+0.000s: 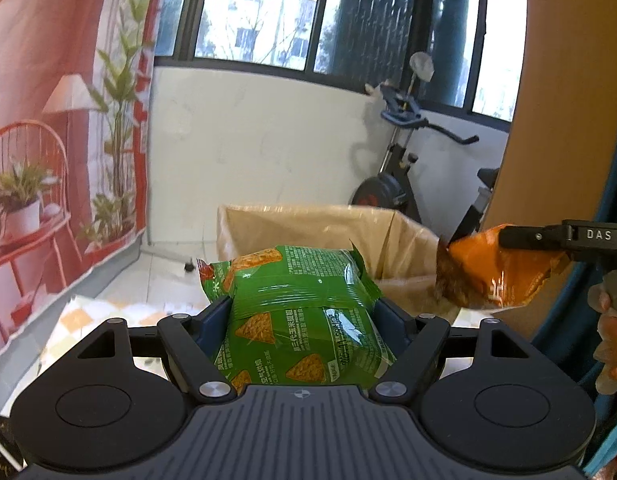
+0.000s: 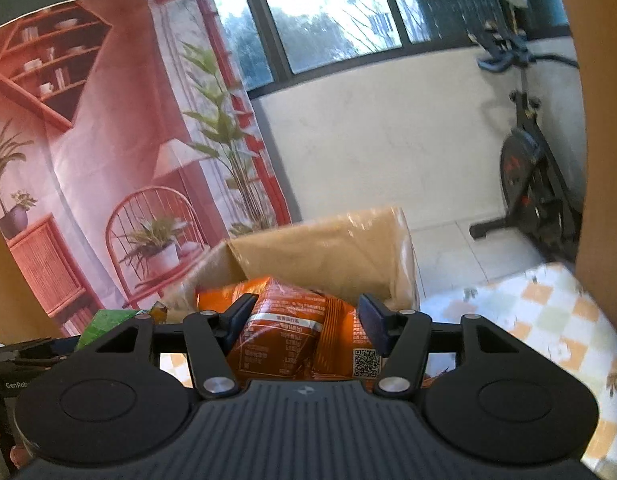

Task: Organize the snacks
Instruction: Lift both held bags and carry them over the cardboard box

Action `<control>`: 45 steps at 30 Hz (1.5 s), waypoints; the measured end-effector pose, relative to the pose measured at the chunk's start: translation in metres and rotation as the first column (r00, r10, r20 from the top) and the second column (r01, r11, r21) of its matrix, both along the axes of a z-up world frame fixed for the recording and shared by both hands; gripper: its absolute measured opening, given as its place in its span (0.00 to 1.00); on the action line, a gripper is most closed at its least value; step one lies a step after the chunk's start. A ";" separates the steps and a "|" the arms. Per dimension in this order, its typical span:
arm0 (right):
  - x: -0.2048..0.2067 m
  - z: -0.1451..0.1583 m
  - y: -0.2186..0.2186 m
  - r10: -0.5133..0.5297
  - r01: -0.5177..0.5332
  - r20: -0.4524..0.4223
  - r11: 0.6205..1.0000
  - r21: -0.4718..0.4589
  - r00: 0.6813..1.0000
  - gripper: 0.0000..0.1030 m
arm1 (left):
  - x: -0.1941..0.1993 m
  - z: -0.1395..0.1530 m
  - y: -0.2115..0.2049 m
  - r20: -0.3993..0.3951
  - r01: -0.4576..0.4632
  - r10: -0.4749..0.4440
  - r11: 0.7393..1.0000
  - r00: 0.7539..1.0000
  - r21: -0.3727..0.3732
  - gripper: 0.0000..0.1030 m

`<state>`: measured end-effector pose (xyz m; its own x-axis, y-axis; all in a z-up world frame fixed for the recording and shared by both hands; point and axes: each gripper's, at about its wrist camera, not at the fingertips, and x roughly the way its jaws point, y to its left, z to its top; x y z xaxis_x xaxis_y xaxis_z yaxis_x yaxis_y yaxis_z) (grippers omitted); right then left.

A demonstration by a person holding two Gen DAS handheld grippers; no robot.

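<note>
Both packets are held up ahead of the open cardboard box (image 1: 388,240) — left gripper (image 1: 304,312) clamping the green snack bag (image 1: 296,300), right gripper (image 2: 308,320) pinching the orange snack bag (image 2: 284,336) — seemingly ready to drop in.

I read the left gripper's (image 1: 304,312) packet (image 1: 308,320) as bright green, printed with golden triangular chips and white lettering. The right gripper's (image 2: 304,316) packet (image 2: 292,340) is orange — white text panel, black QR code. Both grippers look matte black with dark blue pads. The box (image 1: 328,228) is plain tan cardboard; the tablecloth (image 2: 548,320) is checked — white, orange, pale green.
</note>
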<state>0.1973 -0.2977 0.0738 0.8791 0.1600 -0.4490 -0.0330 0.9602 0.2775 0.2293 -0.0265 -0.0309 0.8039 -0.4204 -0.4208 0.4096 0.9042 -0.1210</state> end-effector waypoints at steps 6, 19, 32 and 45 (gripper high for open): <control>0.029 0.011 0.001 -0.004 0.004 0.016 0.999 -0.032 1.000 0.03 | 0.025 0.006 -0.023 0.025 0.011 -0.012 1.000 1.000 0.010 0.77; 0.040 -0.071 0.021 0.124 -0.167 -0.266 0.975 -0.147 0.956 0.68 | 0.032 -0.005 -0.012 -0.038 -0.010 0.009 1.000 0.999 -0.004 0.77; 0.073 -0.161 0.042 0.202 -0.371 -0.575 0.908 -0.194 0.793 0.87 | 0.030 -0.005 -0.013 -0.055 -0.010 0.011 1.000 0.998 0.012 0.77; 0.078 -0.172 0.060 0.149 -0.453 -0.644 0.825 -0.337 0.751 0.92 | 0.029 -0.007 -0.016 -0.064 -0.010 0.011 1.000 0.998 0.014 0.77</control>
<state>0.2756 -0.2378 -0.0980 0.3715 0.0181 -0.9283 -0.3259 0.9387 -0.1121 0.2584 -0.0422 -0.0379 0.7791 -0.4060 -0.4777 0.3921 0.9101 -0.1340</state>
